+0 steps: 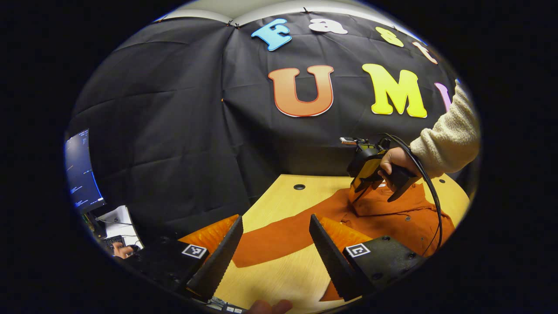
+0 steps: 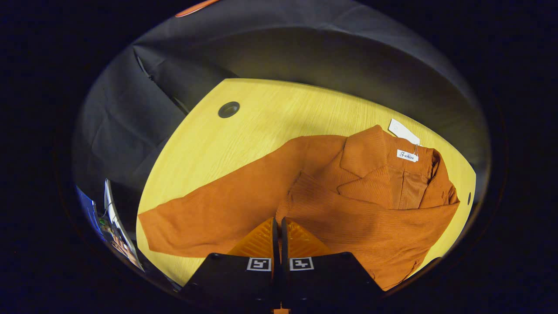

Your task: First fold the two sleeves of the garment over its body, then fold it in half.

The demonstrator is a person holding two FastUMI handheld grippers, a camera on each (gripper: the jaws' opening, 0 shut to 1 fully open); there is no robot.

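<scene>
An orange jacket is spread on the wooden surface, with one sleeve stretched flat away from the body and the other sleeve laid across the front below the collar. The right claw is seen with its fingers nearly together just above the cloth; whether cloth is pinched cannot be told. The left claw is held wide apart over the outstretched sleeve, with nothing gripped.

garment rust-orange, ribbed | table yellow wood grain | tag white
</scene>
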